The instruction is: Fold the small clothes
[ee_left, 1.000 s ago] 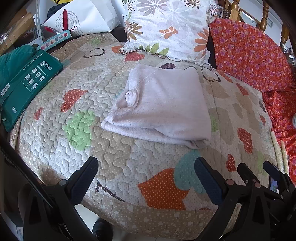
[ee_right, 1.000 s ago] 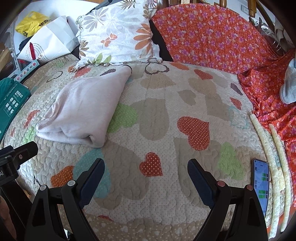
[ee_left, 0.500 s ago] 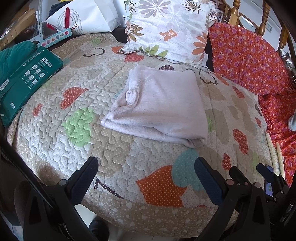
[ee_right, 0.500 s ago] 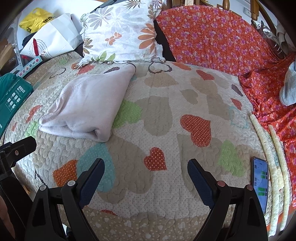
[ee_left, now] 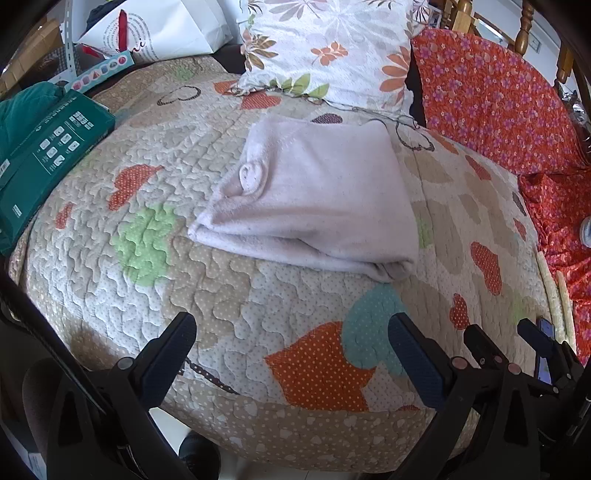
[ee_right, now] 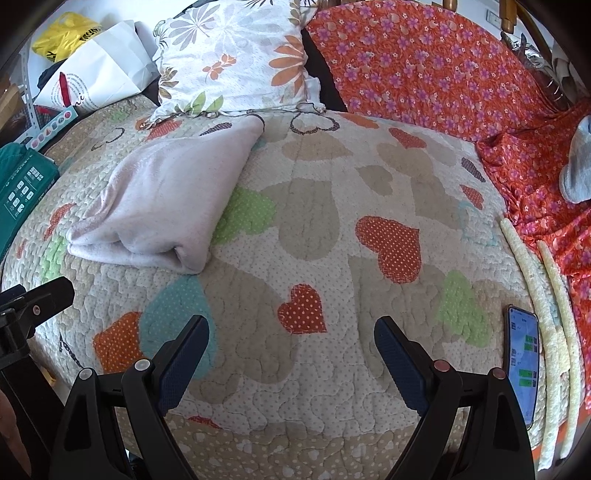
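A pale pink fleece garment [ee_left: 317, 199] lies folded in a flat rectangle on the heart-patterned quilt [ee_left: 155, 295]; it also shows in the right wrist view [ee_right: 166, 206] at the left. My left gripper [ee_left: 291, 354] is open and empty, held near the quilt's front edge, well short of the garment. My right gripper [ee_right: 291, 354] is open and empty, over the quilt to the right of the garment. The right gripper's fingers [ee_left: 480, 343] show at the lower right of the left wrist view.
A floral pillow [ee_left: 332, 48] lies behind the garment. Red flowered fabric [ee_right: 443, 74] covers the right side. A green box [ee_left: 44, 158] and a white bag [ee_left: 155, 29] sit at the left. A phone [ee_right: 521, 354] lies at the quilt's right edge.
Both grippers have drawn back and risen slightly from the quilt; the garment lies unchanged. Both stay open.
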`<control>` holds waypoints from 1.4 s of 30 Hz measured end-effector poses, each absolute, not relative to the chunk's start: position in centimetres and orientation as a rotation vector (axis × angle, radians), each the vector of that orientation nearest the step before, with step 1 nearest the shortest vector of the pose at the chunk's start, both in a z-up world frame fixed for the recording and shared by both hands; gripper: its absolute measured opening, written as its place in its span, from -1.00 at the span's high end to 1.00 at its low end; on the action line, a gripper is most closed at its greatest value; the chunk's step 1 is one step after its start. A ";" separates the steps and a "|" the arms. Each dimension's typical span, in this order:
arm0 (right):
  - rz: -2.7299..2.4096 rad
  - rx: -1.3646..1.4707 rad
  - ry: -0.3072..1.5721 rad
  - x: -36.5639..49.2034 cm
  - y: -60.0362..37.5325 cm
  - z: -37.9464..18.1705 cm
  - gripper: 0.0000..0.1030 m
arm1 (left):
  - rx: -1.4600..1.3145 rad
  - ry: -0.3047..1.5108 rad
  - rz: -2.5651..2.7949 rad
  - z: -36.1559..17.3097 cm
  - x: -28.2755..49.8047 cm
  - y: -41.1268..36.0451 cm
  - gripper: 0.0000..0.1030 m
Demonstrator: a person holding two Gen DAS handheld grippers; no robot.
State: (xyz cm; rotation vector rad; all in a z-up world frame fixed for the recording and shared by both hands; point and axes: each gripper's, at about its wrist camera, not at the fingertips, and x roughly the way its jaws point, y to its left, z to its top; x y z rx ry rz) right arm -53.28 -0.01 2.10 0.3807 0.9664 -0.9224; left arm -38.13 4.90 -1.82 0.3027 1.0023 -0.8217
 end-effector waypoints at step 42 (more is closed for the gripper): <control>-0.911 0.366 1.003 -53.3 0.5 1.2 -0.82 | 0.319 1.042 -0.821 -3.9 -38.2 5.2 -1.00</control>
